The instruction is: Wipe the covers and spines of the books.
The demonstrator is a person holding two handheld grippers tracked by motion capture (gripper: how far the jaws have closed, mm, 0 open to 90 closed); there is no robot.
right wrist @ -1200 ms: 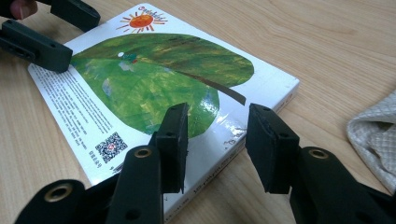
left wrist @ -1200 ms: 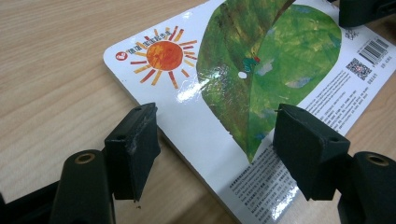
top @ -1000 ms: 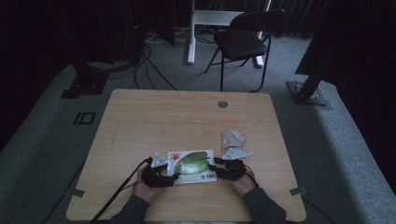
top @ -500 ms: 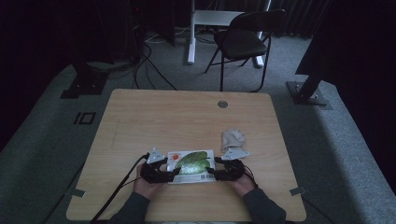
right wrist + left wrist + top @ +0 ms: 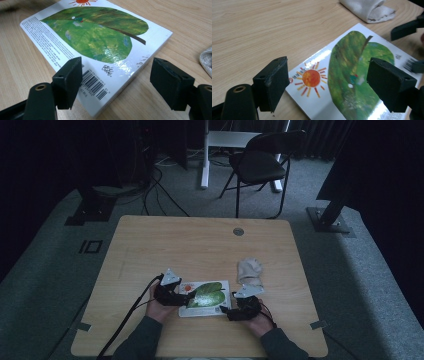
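A white board book (image 5: 205,298) with a big green leaf and an orange sun lies flat on the wooden table (image 5: 200,245), back cover up. In the left gripper view the book (image 5: 352,82) lies just past my left gripper (image 5: 332,85), whose jaws have just been opening and stand open with nothing pressed between them. My right gripper (image 5: 120,82) hovers at the book's (image 5: 100,37) barcode corner; its jaws have just been opening too and stand wide, clear of the cover. In the high view the left gripper (image 5: 172,295) sits at the book's left end, the right gripper (image 5: 235,310) at its right.
A crumpled white cloth (image 5: 249,270) lies on the table just right of the book; the same cloth (image 5: 367,10) shows in the left gripper view. A black chair (image 5: 260,165) and stand bases sit on the floor beyond the table.
Both grippers have let go of the book and their jaws have spread. The left hand has drawn back slightly to the left; the book lies flat.
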